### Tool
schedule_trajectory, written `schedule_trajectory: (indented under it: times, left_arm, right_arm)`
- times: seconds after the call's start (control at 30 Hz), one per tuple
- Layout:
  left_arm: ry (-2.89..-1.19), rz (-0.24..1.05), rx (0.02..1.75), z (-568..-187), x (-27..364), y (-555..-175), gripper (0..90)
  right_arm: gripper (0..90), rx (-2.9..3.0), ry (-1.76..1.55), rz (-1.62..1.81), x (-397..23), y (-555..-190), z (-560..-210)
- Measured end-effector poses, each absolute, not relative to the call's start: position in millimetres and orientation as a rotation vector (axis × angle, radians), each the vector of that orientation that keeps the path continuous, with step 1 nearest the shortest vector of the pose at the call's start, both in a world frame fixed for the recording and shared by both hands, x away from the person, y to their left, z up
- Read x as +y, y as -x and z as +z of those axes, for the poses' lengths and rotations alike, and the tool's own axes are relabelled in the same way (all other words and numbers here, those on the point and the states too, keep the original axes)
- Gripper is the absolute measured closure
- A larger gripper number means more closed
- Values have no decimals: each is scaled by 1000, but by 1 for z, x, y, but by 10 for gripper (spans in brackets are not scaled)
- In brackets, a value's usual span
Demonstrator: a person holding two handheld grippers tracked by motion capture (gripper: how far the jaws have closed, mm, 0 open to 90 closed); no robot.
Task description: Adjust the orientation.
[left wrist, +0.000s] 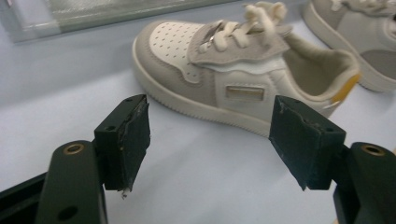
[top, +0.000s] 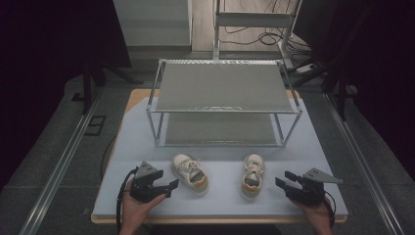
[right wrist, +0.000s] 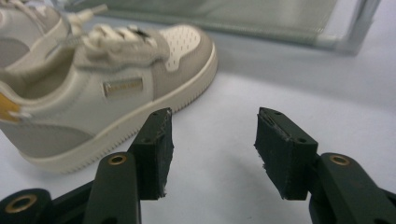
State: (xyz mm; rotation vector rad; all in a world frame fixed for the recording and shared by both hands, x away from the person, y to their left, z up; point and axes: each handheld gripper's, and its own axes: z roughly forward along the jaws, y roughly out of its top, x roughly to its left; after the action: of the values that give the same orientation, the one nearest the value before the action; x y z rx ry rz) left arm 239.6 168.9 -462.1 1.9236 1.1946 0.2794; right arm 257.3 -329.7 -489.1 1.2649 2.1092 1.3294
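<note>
bare mat [top: 220, 196] between two shoes [top: 190, 172]

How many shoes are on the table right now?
2. The left shoe lies in front of the rack, beside the left gripper. The right shoe lies nearer the right gripper. Both rack shelves look bare; none seems hidden.

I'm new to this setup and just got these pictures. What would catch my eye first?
Two small cream-and-grey shoes sit side by side on the pale table: the left shoe angled, the right shoe straighter. Behind them stands a two-tier metal rack, both shelves bare. At the near edge, the left tongs and right tongs are open, each beside a shoe and apart from it.
</note>
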Motion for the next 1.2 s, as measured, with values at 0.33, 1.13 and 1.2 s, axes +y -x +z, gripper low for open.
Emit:
schedule_trajectory:
  times: [0.33,1.13,1.2]
  left_arm:
    - [-1895,237,1188,-463,176,-243,291]
    - [-1902,234,1143,-448,172,-230,291]
    - [-1905,232,1144,-449,172,-229,291]
  right_arm:
    - [641,2070,-1227,1432,-319,-250,-454]
    - [878,2429,-873,1409,-149,-241,-443]
    - [878,2437,-886,1402,-143,-241,-445]
